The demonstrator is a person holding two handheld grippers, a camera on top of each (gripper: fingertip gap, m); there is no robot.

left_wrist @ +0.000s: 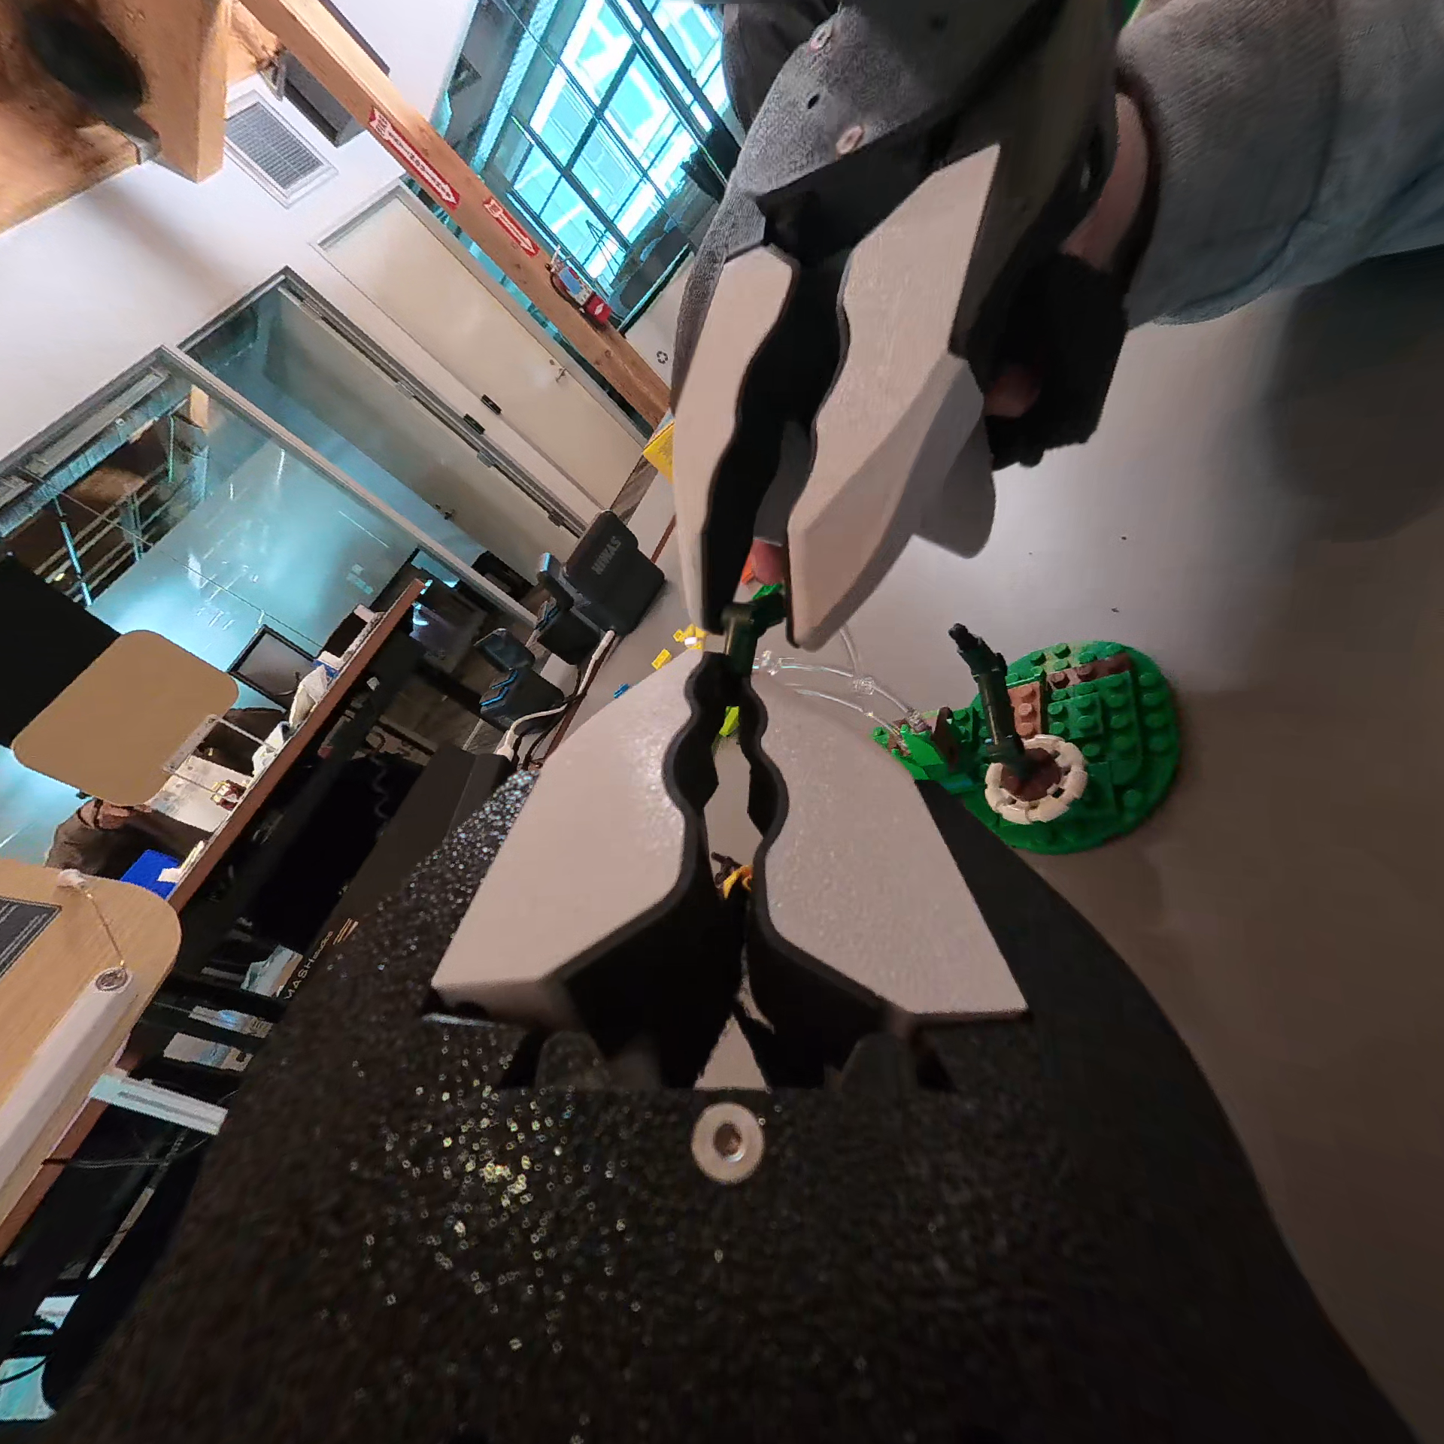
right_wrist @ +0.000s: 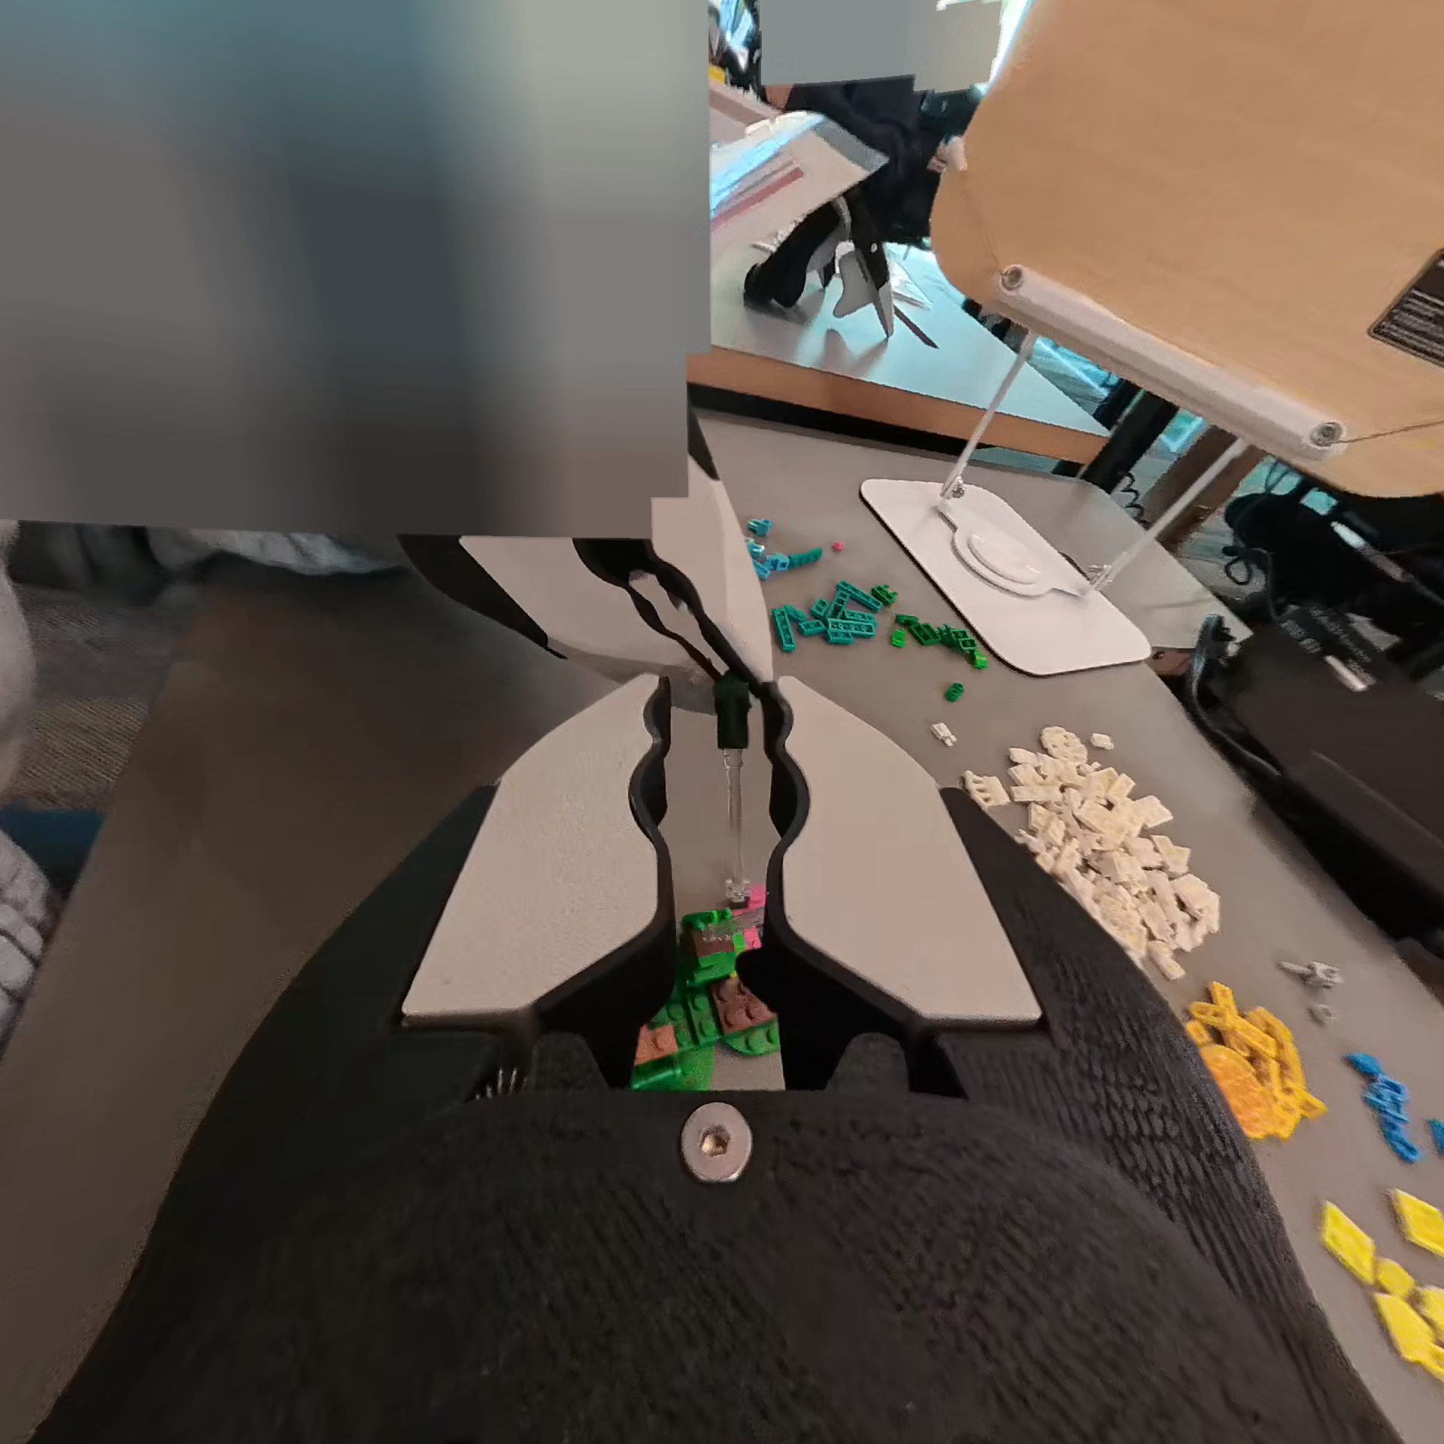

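both claws pinch dark green piece (right_wrist: 733,707) (black charger (left_wrist: 613,566) lettered) — touching.

The left tongs (left_wrist: 723,664) pinch a dark green piece (left_wrist: 738,629) beside the right tongs (left_wrist: 750,617).

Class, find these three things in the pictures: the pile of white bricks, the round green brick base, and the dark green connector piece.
pile of white bricks (right_wrist: 1094,836): right wrist view, middle of heap.
round green brick base (left_wrist: 1109,750): left wrist view, studded top.
dark green connector piece (right_wrist: 733,713): right wrist view, its body.
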